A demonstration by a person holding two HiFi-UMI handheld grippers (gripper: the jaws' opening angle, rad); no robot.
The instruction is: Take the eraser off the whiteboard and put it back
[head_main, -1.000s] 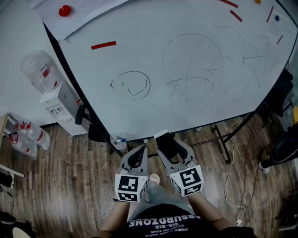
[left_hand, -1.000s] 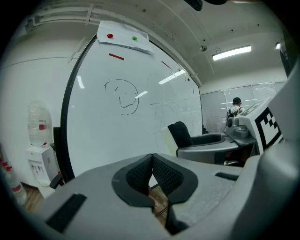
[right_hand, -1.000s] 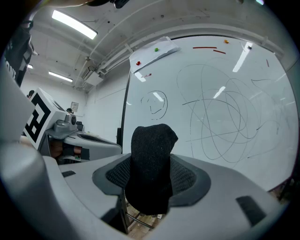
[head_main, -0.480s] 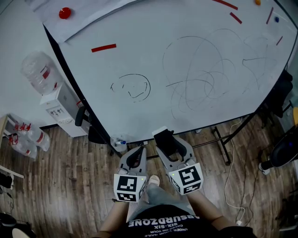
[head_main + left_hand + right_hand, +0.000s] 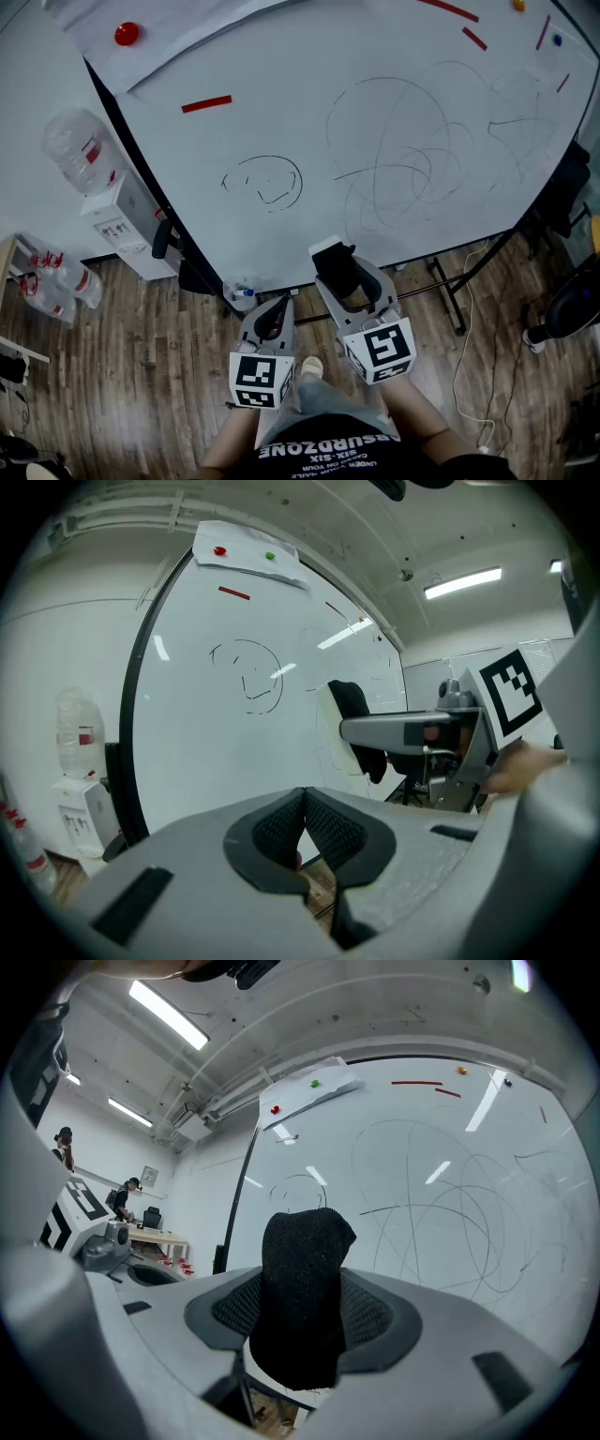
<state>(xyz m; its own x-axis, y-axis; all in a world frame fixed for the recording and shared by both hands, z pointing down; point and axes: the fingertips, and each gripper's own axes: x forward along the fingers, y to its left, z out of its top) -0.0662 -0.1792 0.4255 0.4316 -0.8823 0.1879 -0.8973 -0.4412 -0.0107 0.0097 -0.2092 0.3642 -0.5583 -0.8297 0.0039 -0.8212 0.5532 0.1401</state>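
Eraser: the black eraser (image 5: 337, 273) stands upright between the pads of the right tongs (image 5: 343, 283). In the head view it sits at lower centre, over the bottom edge of the whiteboard (image 5: 394, 66). Whether it touches the board cannot be told.
Right tongs: they pinch the eraser from both sides. In the right gripper view the dark felt block (image 5: 302, 1279) rises above the pads at mid-frame.
Left tongs: the left tongs (image 5: 273, 322) are pressed together, pad against pad, in the left gripper view. They sit just left of the right tongs and lower in the frame, apart from the eraser.
Whiteboard: it fills the upper and right part of the head view. It carries a small round sketch (image 5: 264, 178) at centre left and looping scribbles (image 5: 422, 155) to the right.
On the board: a red strip (image 5: 207, 103), a red round magnet (image 5: 126, 34) and a paper sheet (image 5: 178, 23) are at upper left.
Around: a water dispenser (image 5: 120, 217) with its bottle (image 5: 77, 142) stands at left. The wooden floor (image 5: 122, 366) lies along the bottom, and a cable (image 5: 466, 328) trails at lower right.
In the way: in the right gripper view the eraser covers the lower middle of the board. In the left gripper view the right tongs cross in front of the board's right side.
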